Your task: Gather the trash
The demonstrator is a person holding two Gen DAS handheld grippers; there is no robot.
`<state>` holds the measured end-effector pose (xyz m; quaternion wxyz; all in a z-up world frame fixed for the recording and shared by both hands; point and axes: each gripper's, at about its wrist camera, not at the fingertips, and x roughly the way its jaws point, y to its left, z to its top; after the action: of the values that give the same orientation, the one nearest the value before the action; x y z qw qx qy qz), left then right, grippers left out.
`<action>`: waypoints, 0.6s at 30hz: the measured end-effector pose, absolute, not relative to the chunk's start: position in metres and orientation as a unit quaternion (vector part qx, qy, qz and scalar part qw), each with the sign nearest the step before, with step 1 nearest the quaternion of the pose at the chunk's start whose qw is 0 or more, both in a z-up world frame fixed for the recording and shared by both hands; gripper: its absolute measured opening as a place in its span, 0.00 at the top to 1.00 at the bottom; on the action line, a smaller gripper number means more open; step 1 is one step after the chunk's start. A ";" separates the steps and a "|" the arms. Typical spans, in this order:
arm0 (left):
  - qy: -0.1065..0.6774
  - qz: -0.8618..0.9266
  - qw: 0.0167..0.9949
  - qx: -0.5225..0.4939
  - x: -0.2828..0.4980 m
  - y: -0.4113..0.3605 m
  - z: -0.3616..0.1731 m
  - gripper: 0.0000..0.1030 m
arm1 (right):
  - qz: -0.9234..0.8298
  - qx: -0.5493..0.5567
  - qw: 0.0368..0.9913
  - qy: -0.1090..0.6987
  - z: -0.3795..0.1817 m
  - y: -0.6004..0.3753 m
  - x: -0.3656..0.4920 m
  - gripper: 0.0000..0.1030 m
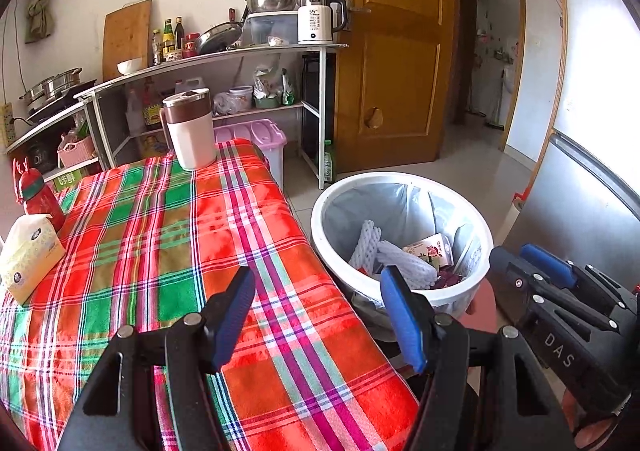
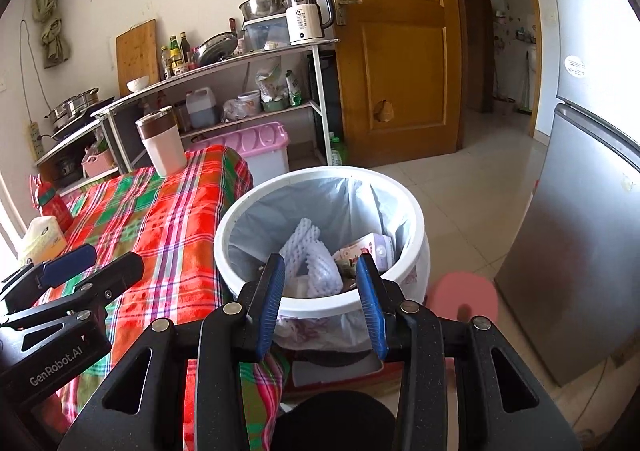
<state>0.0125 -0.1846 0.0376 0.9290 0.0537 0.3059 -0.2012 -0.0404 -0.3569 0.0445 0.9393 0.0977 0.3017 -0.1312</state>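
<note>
A white trash bin (image 1: 400, 181) with a grey liner stands beside the table; it also shows in the right wrist view (image 2: 320, 175). Inside lie white foam fruit nets (image 1: 404, 261) (image 2: 316, 251) and a small printed carton (image 1: 428, 249) (image 2: 368, 249). My left gripper (image 1: 318, 291) is open and empty above the table's right edge, left of the bin. My right gripper (image 2: 320, 279) is open and empty, just over the bin's near rim. The right gripper also shows in the left wrist view (image 1: 560, 279), and the left gripper in the right wrist view (image 2: 92, 257).
The table has a red and green plaid cloth (image 1: 160, 231) (image 2: 160, 219). On it are a white and brown jug (image 1: 190, 129) (image 2: 160, 141), a tissue pack (image 1: 28, 255) and a red bottle (image 1: 38, 193). A steel fridge (image 2: 580, 251) stands right. A shelf rack (image 1: 240, 55) is behind.
</note>
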 end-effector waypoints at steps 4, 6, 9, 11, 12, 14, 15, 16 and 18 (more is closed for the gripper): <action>0.304 -0.203 0.929 0.055 0.010 -0.185 0.038 0.35 | -0.130 0.095 0.940 0.299 0.046 -0.353 -0.042 0.63; 0.305 -0.204 0.929 0.055 0.009 -0.185 0.038 0.35 | -0.128 0.095 0.941 0.297 0.047 -0.351 -0.043 0.63; 0.306 -0.204 0.929 0.054 0.009 -0.184 0.038 0.35 | -0.128 0.093 0.942 0.296 0.048 -0.349 -0.044 0.63; 0.304 -0.205 0.929 0.052 0.008 -0.184 0.039 0.35 | -0.127 0.093 0.942 0.295 0.049 -0.349 -0.044 0.63; 0.304 -0.204 0.929 0.053 0.008 -0.184 0.039 0.35 | -0.127 0.091 0.943 0.295 0.049 -0.348 -0.045 0.63; 0.305 -0.204 0.929 0.052 0.008 -0.183 0.038 0.35 | -0.128 0.089 0.943 0.294 0.050 -0.347 -0.045 0.63; 0.306 -0.204 0.928 0.053 0.008 -0.183 0.038 0.35 | -0.128 0.088 0.943 0.294 0.050 -0.346 -0.045 0.63; 0.307 -0.203 0.928 0.052 0.008 -0.183 0.038 0.35 | -0.127 0.088 0.944 0.293 0.050 -0.346 -0.045 0.63; 0.307 -0.204 0.928 0.052 0.009 -0.182 0.038 0.35 | -0.126 0.087 0.944 0.294 0.050 -0.346 -0.045 0.63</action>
<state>0.0087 -0.1823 0.0378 0.9282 0.0516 0.3068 -0.2041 -0.0453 -0.3456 0.0499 0.9435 0.0875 0.2938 -0.1257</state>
